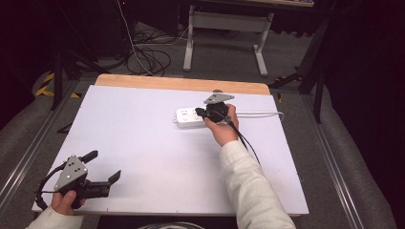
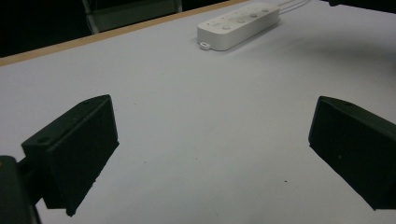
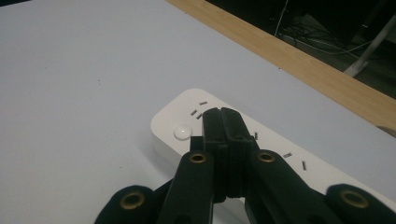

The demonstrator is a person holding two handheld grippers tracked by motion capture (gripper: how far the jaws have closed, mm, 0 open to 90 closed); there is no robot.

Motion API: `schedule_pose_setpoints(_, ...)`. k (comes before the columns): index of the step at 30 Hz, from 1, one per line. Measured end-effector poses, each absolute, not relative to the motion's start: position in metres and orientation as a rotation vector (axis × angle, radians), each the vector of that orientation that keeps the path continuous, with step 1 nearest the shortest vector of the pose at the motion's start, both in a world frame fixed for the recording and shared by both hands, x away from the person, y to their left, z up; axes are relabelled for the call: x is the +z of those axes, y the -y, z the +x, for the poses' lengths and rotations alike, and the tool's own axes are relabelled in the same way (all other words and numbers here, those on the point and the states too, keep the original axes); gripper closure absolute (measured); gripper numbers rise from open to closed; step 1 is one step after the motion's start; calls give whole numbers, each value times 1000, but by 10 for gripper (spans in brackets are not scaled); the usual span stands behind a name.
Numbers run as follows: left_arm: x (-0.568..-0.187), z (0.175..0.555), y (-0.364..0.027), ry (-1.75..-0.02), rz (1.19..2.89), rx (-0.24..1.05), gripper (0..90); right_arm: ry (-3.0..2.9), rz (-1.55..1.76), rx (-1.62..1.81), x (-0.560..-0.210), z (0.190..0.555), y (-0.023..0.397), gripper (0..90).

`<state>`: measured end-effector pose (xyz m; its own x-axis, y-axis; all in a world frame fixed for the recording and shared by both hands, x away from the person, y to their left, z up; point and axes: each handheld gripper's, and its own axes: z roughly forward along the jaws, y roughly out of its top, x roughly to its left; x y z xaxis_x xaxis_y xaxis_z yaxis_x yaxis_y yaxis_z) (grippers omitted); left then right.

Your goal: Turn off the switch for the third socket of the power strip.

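Power strip at the far middle of the table, my right gripper over it.

Going largest to smallest: the white table carries nothing else; the strip lies flat near the far wooden edge, its cord running off right. My right gripper has its jaws pressed together with nothing between them, tips over the strip's top beside the round button; I cannot tell if they touch it. My left gripper waits at the near left corner, jaws spread wide and empty, well apart from the strip. My worry: nothing pins the strip, so a slanted push from closed tips could skid it, or the tips could slip off the button and catch a socket slot.
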<state>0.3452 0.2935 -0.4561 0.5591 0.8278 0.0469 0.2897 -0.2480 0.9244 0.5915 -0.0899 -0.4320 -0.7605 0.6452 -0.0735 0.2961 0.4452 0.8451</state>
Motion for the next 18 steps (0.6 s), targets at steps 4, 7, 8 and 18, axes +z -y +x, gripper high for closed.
schedule_pose_setpoints(4, -456, 345, -294, -920, 1802, 679, 18, -2317, 825, 1219, -441, 598, 88, 900)
schedule_pose_setpoints(7, -456, 346, -294, -919, 1802, 680, 18, -2314, 840, 1205, -445, 601, 88, 900)
schedule_pose_setpoints(8, -456, 346, -294, -919, 1802, 680, 18, -2314, 840, 1205, -445, 601, 88, 900)
schedule_pose_setpoints(18, -456, 346, -294, -916, 1807, 682, 18, -2317, 855, 1194, -458, 607, 85, 900)
